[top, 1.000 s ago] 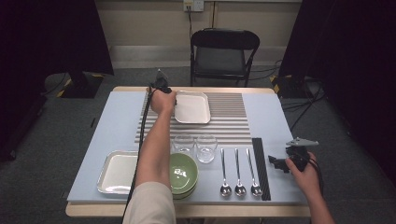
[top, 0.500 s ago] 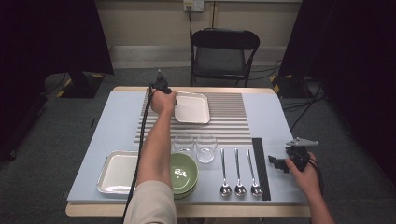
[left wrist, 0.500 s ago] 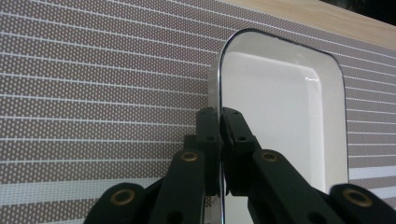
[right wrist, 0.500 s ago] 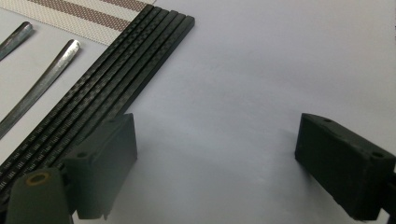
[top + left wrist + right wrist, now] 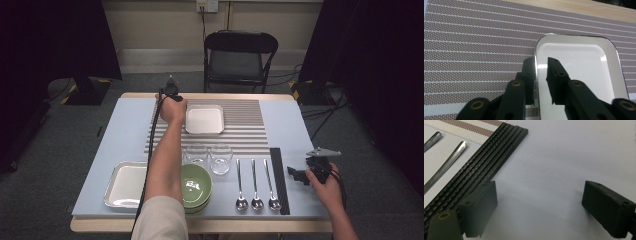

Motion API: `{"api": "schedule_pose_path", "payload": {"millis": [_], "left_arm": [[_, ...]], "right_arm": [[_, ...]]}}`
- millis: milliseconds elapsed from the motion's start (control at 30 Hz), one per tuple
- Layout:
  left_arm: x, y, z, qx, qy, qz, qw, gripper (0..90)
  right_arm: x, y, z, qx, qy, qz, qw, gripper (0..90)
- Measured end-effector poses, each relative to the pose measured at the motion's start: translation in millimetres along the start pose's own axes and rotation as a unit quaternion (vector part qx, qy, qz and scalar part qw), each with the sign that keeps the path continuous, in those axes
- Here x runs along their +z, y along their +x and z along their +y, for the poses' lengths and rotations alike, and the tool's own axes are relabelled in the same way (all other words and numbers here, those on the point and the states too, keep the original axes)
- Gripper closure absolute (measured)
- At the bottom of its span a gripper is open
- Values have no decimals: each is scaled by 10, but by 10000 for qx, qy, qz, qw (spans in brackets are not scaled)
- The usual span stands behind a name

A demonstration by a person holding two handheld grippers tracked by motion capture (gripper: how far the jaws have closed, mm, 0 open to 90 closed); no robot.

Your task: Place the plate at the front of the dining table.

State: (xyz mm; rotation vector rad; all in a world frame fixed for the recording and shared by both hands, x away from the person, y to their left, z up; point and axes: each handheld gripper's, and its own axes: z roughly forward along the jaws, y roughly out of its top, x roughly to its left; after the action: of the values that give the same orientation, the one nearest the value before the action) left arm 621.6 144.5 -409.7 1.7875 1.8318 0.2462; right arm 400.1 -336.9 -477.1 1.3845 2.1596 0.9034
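Pale blue table covering [image 5: 125, 130] under a brown-and-white striped placemat [image 5: 245, 135], with a black folding chair [image 5: 239, 55] behind. At the far side, the left gripper [image 5: 541, 75] has its jaws narrowly parted astride the near-left rim of the white rectangular tray with a metallic edge [image 5: 584, 62], one jaw outside on the mat and one inside; whether the pads actually pinch the rim cannot be told. That tray lies flat on the placemat, well apart from the clear glasses [image 5: 210, 157], green bowls [image 5: 196, 186] and spoons [image 5: 255, 182]. The right gripper [image 5: 539, 207] rests wide open and empty beside the black strip [image 5: 484, 162]. Probable risk: a shallow edge grip would let the tray tilt or slip when lifted.
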Motion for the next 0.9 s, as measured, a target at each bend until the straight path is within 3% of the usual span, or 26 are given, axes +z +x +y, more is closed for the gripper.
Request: {"api": "schedule_pose_path", "payload": {"millis": [367, 700, 900], "left_arm": [[46, -32, -78, 202, 18, -64, 9998, 703], [107, -66, -97, 230, 195, 4, 9995, 788], [146, -65, -103, 273, 214, 39, 9994, 794]], "right_arm": [[0, 0, 0, 2, -1, -4, 10000, 115], [0, 0, 0, 4, 1, -2, 10000, 115], [0, -1, 0, 4, 0, -2, 10000, 115]]}}
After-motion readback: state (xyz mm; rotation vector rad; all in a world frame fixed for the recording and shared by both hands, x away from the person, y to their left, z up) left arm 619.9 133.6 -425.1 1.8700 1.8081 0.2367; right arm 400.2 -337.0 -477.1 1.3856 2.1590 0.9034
